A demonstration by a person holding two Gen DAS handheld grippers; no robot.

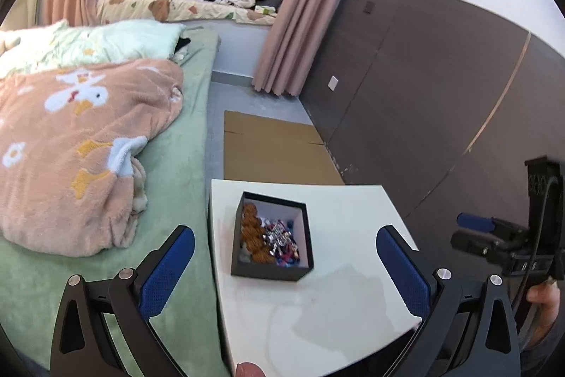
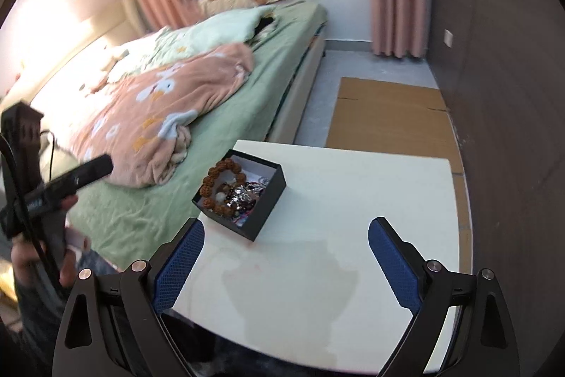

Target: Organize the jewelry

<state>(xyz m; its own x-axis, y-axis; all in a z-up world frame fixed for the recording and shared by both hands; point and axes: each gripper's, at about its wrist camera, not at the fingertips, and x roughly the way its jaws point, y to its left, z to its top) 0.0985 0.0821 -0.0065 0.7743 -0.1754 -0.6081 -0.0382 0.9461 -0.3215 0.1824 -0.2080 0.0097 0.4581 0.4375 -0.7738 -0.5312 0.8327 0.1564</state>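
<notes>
Table (image 2: pixel 370 200): white top; I read a faint stain at 6 o'clock in the right wrist view, otherwise bare around the box.
Box (image 1: pixel 307 235): black, open-topped, white inside; sits toward the bed-side edge of the table, at 12 o'clock from my left gripper and 11 o'clock from my right.
Jewelry, beads: brown bead bracelet (image 2: pixel 222 186), curled against the box wall nearest the bed, part of it riding up on the rim.
Jewelry, rest: tangle of silvery and coloured pieces (image 1: pixel 280 241) heaped beside the beads; single items too small for me to tell apart.
Left gripper (image 1: pixel 285 265): jaws spread wide, nothing between the blue pads, hovering short of the box.
Right gripper (image 2: pixel 286 257): jaws likewise wide apart and empty, above the stain.
Stage: all the jewelry I can see lies inside the box; this fits either a heap awaiting sorting or pieces already gathered in. I cannot settle which.
Handling note: if I go in, I judge the beads the easiest grasp; I would come from above, close on one bead strand only, and steady the box with the other gripper, since it looks light enough to slide.
Risk: chains snagging and lifting together.
</notes>
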